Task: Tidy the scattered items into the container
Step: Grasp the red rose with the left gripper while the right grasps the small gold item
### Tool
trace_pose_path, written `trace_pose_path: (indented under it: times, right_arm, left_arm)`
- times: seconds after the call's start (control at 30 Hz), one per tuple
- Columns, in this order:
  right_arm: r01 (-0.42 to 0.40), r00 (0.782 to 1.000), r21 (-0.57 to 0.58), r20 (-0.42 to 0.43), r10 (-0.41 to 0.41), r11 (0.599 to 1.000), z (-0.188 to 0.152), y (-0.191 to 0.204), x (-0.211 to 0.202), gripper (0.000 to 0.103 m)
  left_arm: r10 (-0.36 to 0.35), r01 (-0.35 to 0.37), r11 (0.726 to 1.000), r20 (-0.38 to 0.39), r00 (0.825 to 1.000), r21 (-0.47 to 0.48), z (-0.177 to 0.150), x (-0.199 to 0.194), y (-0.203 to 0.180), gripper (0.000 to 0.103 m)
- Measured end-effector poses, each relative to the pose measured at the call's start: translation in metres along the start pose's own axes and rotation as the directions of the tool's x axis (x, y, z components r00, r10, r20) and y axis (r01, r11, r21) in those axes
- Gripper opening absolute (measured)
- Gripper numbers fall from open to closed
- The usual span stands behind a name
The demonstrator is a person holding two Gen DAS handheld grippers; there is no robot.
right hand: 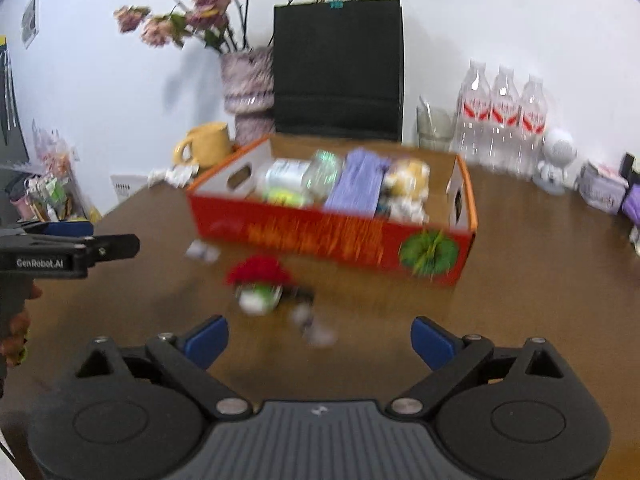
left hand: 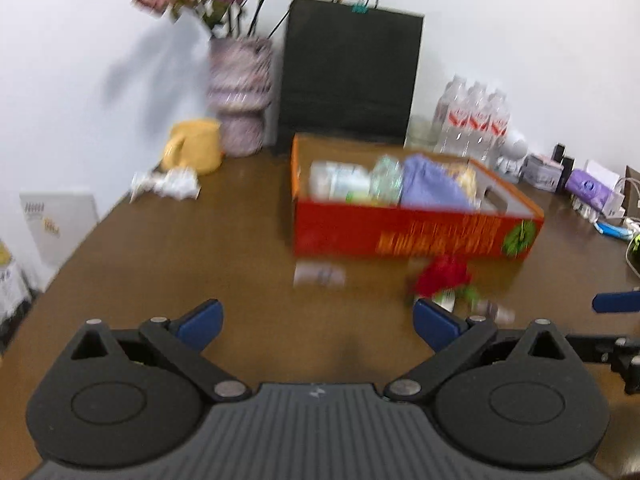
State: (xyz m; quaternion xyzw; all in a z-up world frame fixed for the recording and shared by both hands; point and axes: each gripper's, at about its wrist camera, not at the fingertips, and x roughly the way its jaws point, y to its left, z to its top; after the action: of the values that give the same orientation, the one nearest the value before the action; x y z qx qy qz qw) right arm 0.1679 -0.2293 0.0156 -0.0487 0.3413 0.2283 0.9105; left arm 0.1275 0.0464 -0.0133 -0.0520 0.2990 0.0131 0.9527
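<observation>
Both tongs hang wide open and empty over the brown worktop (right hand: 520, 300): the left tongs (left hand: 318, 322) low at the near edge, the right tongs (right hand: 320, 338) beside them, each with its blue pads spread well apart and nothing between them.

Largest in view, the red-and-orange cardboard box (right hand: 328, 236) sits mid-worktop, already holding a lavender packet (right hand: 358, 184), pale bottles and a yellow wrapped item. Behind it, against the far wall, stand a black paper bag (right hand: 338, 68), a vase of dried pink flowers (right hand: 248, 84) and a yellow mug (right hand: 206, 144) to the far left, with three water bottles (right hand: 504, 116) to the far right.

Still loose on the worktop, just in front of the box's near wall: a red-topped item with a green-and-white base (right hand: 258, 280), a small pale bottle-like piece (right hand: 312, 328) nearer the right tongs, and a small white packet (right hand: 202, 250) to the left. Motion blur hides what these are exactly.

The step in hand appears to be picking up one of these strays. The pale piece lies closest to the right tongs and looks the sensible first target; the white packet, seen in the left view (left hand: 319, 274), suits the left tongs. A good grasp would likely centre the item between the pads before closing, then lift clear of the box's near wall and release into the open gap at the box's left end.
</observation>
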Motion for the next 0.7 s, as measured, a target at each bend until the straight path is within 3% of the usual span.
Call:
trace_pose_path:
  times: [0.1, 0.2, 0.27, 0.43, 0.53, 0.7]
  right_arm:
    - [-0.026, 0.998, 0.01, -0.048, 0.027, 1.0, -0.024, 0.014, 0.003, 0.087]
    - [-0.038, 0.996, 0.01, -0.086, 0.038, 0.999, -0.041, 0.026, 0.01, 0.072]
    - [-0.035, 0.994, -0.002, -0.1, 0.035, 0.999, -0.047, 0.032, 0.013, 0.058]
    - [-0.017, 0.995, -0.031, -0.104, 0.014, 0.999, -0.05, 0.04, 0.019, 0.043]
    - [-0.007, 0.996, -0.037, -0.094, 0.003, 0.999, -0.049, 0.039, 0.019, 0.021]
    - [-0.001, 0.996, -0.025, -0.084, -0.001, 1.0, -0.046, 0.026, 0.02, 0.02]
  left_arm:
    - [-0.005, 0.004, 1.0, -0.034, 0.999, -0.03, -0.019, -0.003, 0.005, 0.103]
    - [-0.01, 0.009, 0.999, -0.038, 0.999, -0.036, -0.028, -0.005, 0.005, 0.103]
    - [-0.012, 0.011, 1.0, -0.031, 0.999, -0.027, -0.032, -0.006, 0.004, 0.103]
    - [-0.028, 0.028, 1.0, -0.039, 0.999, -0.007, -0.029, 0.002, -0.005, 0.103]
    - [-0.062, 0.063, 0.998, -0.046, 0.997, 0.022, -0.023, 0.013, -0.019, 0.103]
    - [-0.131, 0.135, 0.986, -0.042, 0.99, 0.099, -0.003, 0.04, -0.055, 0.103]
